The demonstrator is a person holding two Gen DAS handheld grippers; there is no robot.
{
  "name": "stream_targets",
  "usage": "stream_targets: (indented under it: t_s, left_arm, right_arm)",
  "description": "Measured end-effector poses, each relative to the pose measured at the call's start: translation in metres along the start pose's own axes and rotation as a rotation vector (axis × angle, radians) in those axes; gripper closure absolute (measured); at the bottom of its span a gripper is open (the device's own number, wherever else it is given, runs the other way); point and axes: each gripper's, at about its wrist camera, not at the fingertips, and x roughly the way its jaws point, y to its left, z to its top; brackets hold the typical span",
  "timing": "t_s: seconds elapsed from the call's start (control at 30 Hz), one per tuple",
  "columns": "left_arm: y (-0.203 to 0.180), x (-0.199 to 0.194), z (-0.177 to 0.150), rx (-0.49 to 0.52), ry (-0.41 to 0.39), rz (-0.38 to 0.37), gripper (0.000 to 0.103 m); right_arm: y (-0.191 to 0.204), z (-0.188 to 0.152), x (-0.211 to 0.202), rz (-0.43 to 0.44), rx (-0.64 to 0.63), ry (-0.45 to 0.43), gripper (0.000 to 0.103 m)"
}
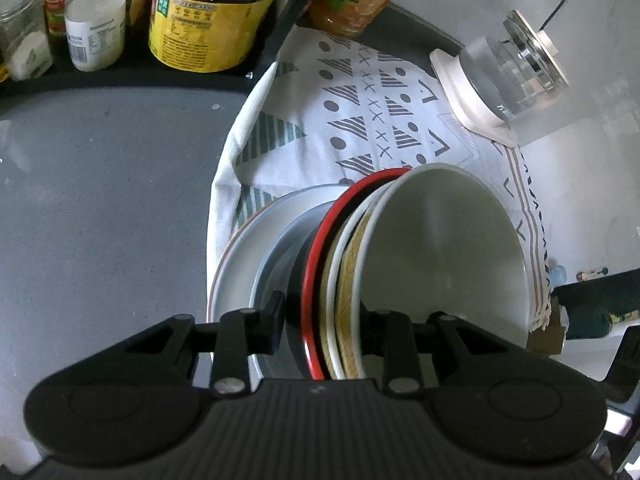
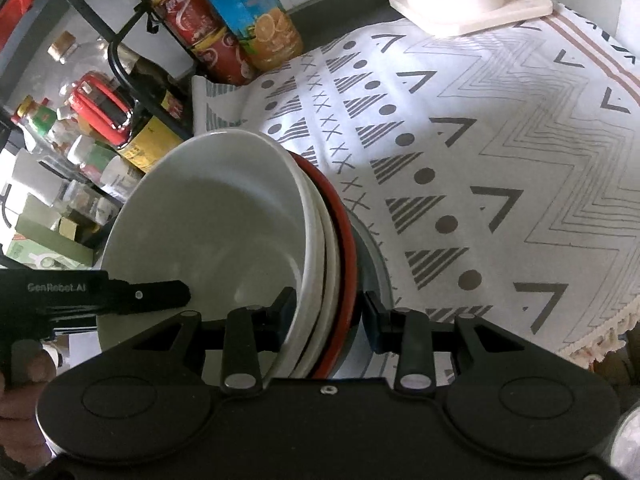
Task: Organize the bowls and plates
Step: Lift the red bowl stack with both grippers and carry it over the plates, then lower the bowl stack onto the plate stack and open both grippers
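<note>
A nested stack of bowls is held between both grippers: a white bowl (image 1: pixel 448 256) on top, a white bowl with a yellow band (image 1: pixel 346 280) under it, and a red-rimmed black bowl (image 1: pixel 316 276) at the bottom. My left gripper (image 1: pixel 322 320) is shut on the stack's rim. My right gripper (image 2: pixel 328 314) is shut on the same stack (image 2: pixel 224 224) from the opposite side. Below the stack lie a grey plate (image 1: pixel 276 264) and a larger white plate (image 1: pixel 240 256). The left gripper's finger (image 2: pixel 156 298) shows in the right wrist view.
A patterned cloth (image 2: pixel 500 152) covers the right part of the grey counter (image 1: pixel 108 200). A glass kettle on a white base (image 1: pixel 500 76) stands at the cloth's far end. Bottles and jars (image 1: pixel 92 28) crowd a black rack at the back, with drink bottles (image 2: pixel 248 24) beside it.
</note>
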Motion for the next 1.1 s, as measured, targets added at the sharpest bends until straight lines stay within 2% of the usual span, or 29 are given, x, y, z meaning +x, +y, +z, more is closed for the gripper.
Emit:
stream_targets:
  t_s: [0.23,0.3,0.37,0.43,0.57,0.7,0.77,0.9,0.93,1.0,1.1]
  left_arm:
    - [-0.001,0.001,0.004,0.042,0.009,-0.008,0.072]
    - [-0.002,-0.003,0.005,0.049,-0.01,-0.007,0.072]
    - [-0.004,-0.01,0.007,0.058,-0.033,-0.006,0.07]
    - [-0.007,-0.016,0.01,0.056,-0.046,-0.005,0.069]
    - [-0.016,-0.032,0.012,0.079,-0.09,0.027,0.054]
    - [-0.031,-0.052,0.008,0.103,-0.156,0.068,0.04]
    - [-0.04,-0.062,0.004,0.114,-0.19,0.082,0.036]
    - [-0.055,-0.08,-0.009,0.114,-0.229,0.084,0.022]
    - [-0.059,-0.085,-0.013,0.111,-0.243,0.092,0.021]
    - [-0.066,-0.092,-0.022,0.106,-0.266,0.105,0.019]
    - [-0.075,-0.1,-0.037,0.11,-0.278,0.084,0.019]
  right_arm:
    - [0.001,0.0,0.002,-0.002,0.005,-0.01,0.065]
    - [0.003,0.001,0.001,-0.008,0.003,-0.014,0.065]
    - [0.006,0.001,-0.005,0.0,-0.01,-0.033,0.061]
    - [0.006,0.003,-0.012,0.001,-0.014,-0.05,0.05]
    - [0.006,0.008,-0.027,-0.003,-0.026,-0.084,0.045]
    - [0.001,0.013,-0.051,0.002,-0.036,-0.14,0.034]
    - [-0.003,0.014,-0.064,-0.014,-0.052,-0.159,0.027]
    - [-0.016,0.01,-0.095,-0.05,-0.062,-0.21,0.011]
    - [-0.02,0.009,-0.102,-0.055,-0.061,-0.223,0.007]
    - [-0.028,0.004,-0.116,-0.062,-0.058,-0.248,0.007]
    - [-0.039,-0.003,-0.134,-0.068,-0.056,-0.274,0.005]
